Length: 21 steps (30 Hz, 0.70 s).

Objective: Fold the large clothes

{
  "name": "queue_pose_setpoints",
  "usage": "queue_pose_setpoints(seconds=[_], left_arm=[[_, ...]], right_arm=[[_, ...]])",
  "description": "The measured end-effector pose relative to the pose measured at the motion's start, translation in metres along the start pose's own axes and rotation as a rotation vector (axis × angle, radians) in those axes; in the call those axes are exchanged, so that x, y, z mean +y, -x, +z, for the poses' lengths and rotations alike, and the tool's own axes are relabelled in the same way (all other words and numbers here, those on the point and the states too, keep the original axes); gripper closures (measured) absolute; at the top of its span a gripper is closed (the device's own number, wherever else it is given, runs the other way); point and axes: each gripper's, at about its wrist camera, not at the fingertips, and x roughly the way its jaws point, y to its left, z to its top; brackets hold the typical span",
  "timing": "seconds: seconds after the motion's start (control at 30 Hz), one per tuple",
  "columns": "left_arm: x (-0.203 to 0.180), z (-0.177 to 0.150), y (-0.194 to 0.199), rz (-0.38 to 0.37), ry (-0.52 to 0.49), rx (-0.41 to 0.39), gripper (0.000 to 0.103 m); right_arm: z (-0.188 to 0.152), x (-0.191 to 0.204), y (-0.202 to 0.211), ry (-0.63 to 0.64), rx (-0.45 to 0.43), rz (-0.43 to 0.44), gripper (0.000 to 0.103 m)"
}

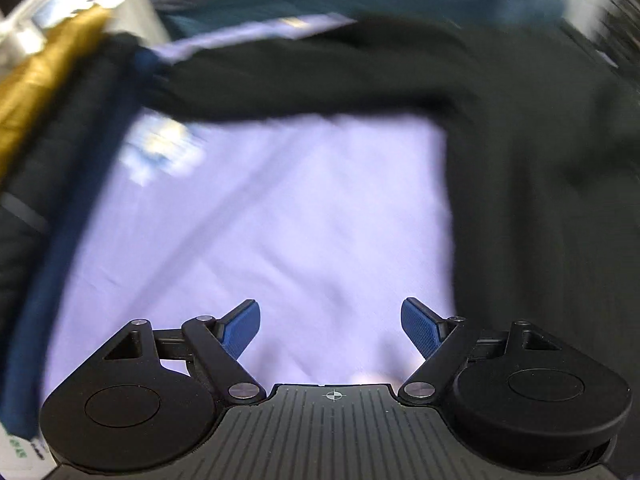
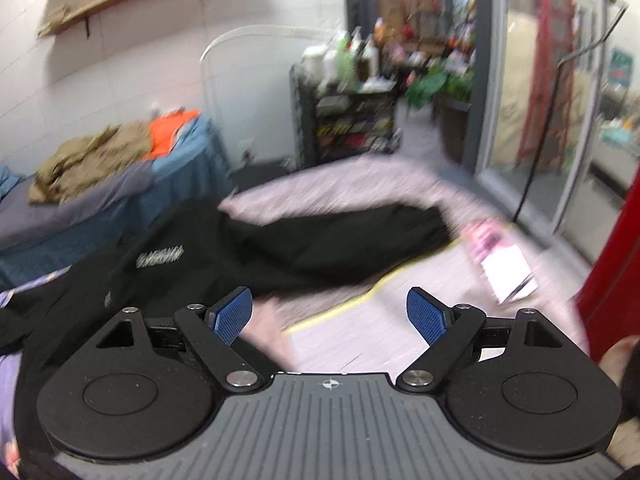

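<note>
Across the lilac sheet [image 1: 280, 220] sprawls the black garment [image 2: 280, 240], soft and limp, best pinched at a sleeve end or hem, while left gripper [image 1: 330, 330] and right gripper [image 2: 330, 316] jaws stand apart, empty.

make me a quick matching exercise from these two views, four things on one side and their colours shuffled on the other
Things:
1. large garment
2. sheet under it
3. crumpled clothing on the far table
4. folded item beside that clothing

Colours:
A. orange
B. black
C. olive tan
D. pale lilac

Pairs: 1-B, 2-D, 3-C, 4-A
</note>
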Motion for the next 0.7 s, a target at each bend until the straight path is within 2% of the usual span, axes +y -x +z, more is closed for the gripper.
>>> queue_pose_setpoints(seconds=[0.1, 0.17, 0.27, 0.37, 0.5, 0.6, 0.7], left_arm=[[-0.025, -0.032, 0.005, -0.07, -0.052, 0.036, 0.0], [-0.036, -0.051, 0.004, -0.119, -0.059, 0.08, 0.0], [-0.053, -0.073, 0.006, -0.145, -0.048, 0.116, 0.0], [-0.069, -0.09, 0.012, -0.172, -0.01, 0.143, 0.0], [-0.086, -0.108, 0.025, -0.188, 0.02, 0.138, 0.0], [-0.101, -0.119, 0.025, -0.237, 0.024, 0.183, 0.0], [-0.127, -0.129, 0.021, -0.235, -0.06, 0.193, 0.0]], right_arm=[[0.017, -0.033, 0.018, -0.024, -0.065, -0.005, 0.015], [0.017, -0.048, 0.013, -0.028, -0.041, 0.021, 0.015], [-0.006, -0.049, -0.013, -0.009, 0.058, 0.065, 0.015], [-0.046, -0.034, -0.052, -0.011, 0.181, 0.131, 0.016], [-0.094, 0.003, -0.111, 0.069, 0.364, 0.217, 0.026], [-0.117, 0.027, -0.14, 0.149, 0.415, 0.251, 0.026], [-0.128, 0.035, -0.164, 0.192, 0.459, 0.254, 0.026]])
